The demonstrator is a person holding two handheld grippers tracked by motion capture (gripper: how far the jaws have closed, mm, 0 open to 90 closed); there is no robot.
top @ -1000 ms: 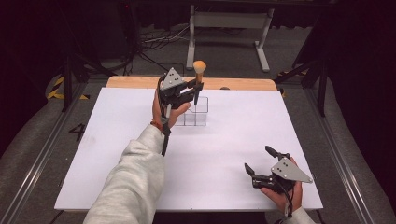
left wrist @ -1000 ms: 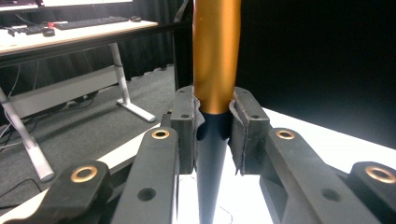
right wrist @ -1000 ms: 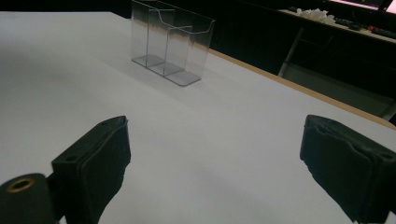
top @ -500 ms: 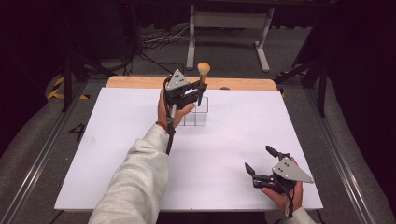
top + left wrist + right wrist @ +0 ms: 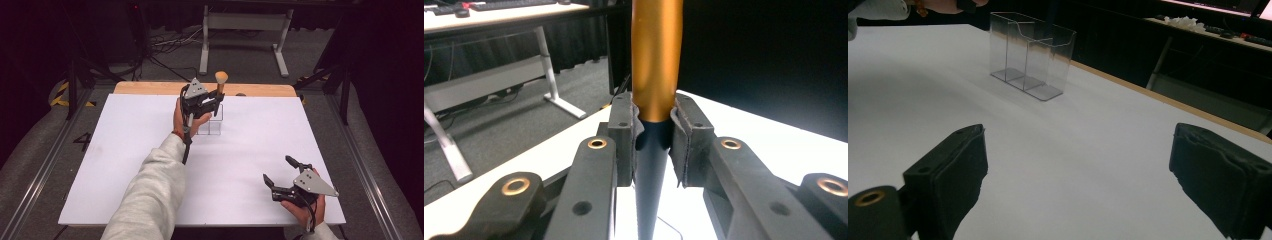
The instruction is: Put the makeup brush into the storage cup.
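left gripper [image 5: 210, 101] is clamped tight on the makeup brush [image 5: 656, 60], upright above the clear organizer [image 5: 1030, 55], so next it needs lowering straight into a slot; right gripper [image 5: 282, 175] sits wide open, empty.

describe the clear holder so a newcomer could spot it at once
Start at the white table and go to its far edge with the wooden strip. The clear holder stands there, just under the left gripper holding a brush. It is see-through plastic, split into compartments.

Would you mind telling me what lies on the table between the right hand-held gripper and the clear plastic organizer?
Nothing: between the right hand-held gripper and the clear organizer there is bare white table, as the right gripper view and the high view show.
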